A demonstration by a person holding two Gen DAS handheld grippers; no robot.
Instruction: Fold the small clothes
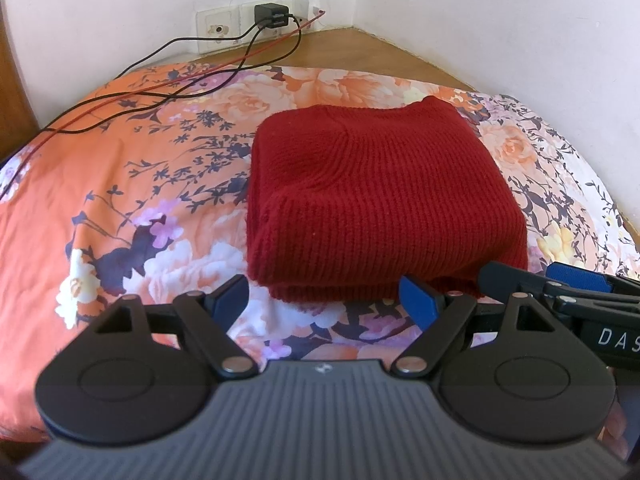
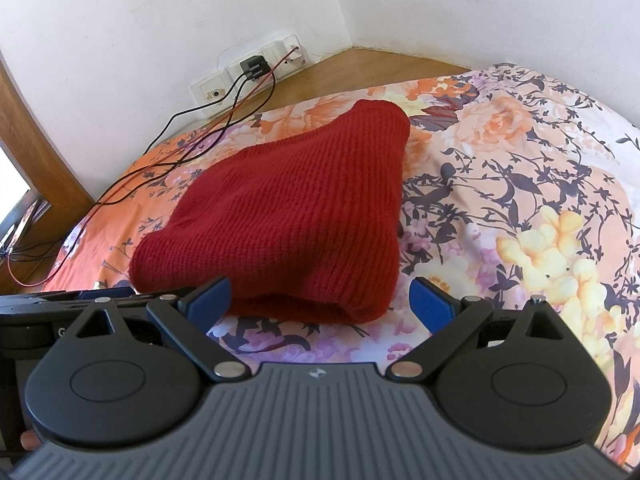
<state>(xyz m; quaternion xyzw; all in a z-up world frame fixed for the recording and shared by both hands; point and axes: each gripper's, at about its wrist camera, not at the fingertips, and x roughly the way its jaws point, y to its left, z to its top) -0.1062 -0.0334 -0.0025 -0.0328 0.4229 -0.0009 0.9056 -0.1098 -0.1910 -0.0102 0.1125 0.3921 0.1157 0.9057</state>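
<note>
In the left wrist view, we see a red knitted garment (image 1: 376, 200) folded into a thick block on a bed with a flowered sheet (image 1: 132, 200). The near edge of the garment lies just in front of our left gripper (image 1: 324, 294), whose jaws stand wide apart with nothing between them. The near edge is a rounded fold; the left side shows stacked layers. The block looks a little longer from near to far than from side to side, and it gets narrower toward the wall. Left of the garment the sheet is free and wide. At the far left, black and red cables (image 1: 152, 96) run over the sheet from a black charger (image 1: 272, 15) in the wall sockets. Behind the bed there is a wooden ledge (image 1: 360, 46), and the white wall closes the corner. At the right edge the right gripper (image 1: 556, 280) comes in, touching or nearly touching the near right corner of the garment; there we cannot tell how its jaws stand.

In the right wrist view, the same garment (image 2: 288, 216) goes from the near left to the far right, toward the corner of the walls, and its far end is narrow. The jaws of the right gripper (image 2: 320, 300) are wide apart and empty, just before the near fold. To the right the sheet (image 2: 520, 200) is open and free. At the left the cables (image 2: 192, 152) lie near the garment, and part of the left gripper (image 2: 60, 300) shows beside us.
</note>
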